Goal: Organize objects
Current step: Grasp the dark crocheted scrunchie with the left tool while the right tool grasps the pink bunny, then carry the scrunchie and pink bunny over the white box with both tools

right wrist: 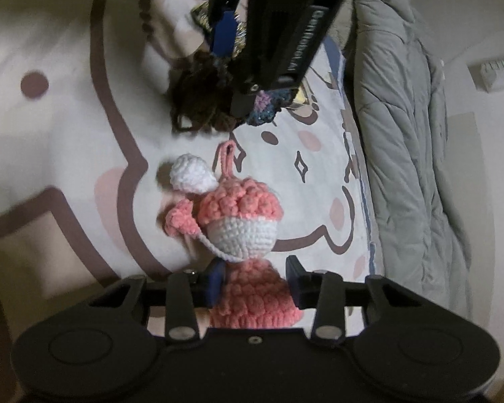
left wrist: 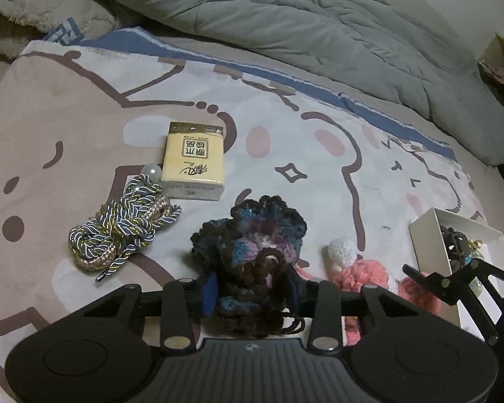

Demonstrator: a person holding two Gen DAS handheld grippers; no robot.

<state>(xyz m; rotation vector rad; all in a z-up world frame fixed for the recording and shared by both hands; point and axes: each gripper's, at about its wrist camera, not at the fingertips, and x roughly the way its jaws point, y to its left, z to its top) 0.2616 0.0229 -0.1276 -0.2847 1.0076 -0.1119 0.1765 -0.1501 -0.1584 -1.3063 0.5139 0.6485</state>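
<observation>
Two grippers are down on a bed whose cartoon-printed sheet (left wrist: 84,107) carries everything, and each has its jaws drawn narrow around a crocheted piece. Going left to right in the left wrist view, a coil of twisted blue, gold and white cord (left wrist: 124,225) lies toward the left side of the sheet, with a pearly bead (left wrist: 151,171) at its far end. Just beside the bead sits a cream tissue pack (left wrist: 193,164), touching or nearly touching the cord. Near the middle, the dark blue, purple and brown crocheted piece (left wrist: 252,252) rests on the sheet with its near end clamped by the left gripper (left wrist: 252,294), the pads pressing into the yarn from both sides. Right of it lies the pink and white crocheted doll (left wrist: 359,268), its white pompom pointing away from the camera. In the right wrist view the right gripper (right wrist: 255,283) is closed on the doll's pink lower body, the head and hanging loop stretching forward past the fingers. Toward the right edge of the sheet stands an open white box (left wrist: 426,231) holding a dark object I cannot make out. A rumpled grey quilt (left wrist: 285,10) covers the far side of the bed.
</observation>
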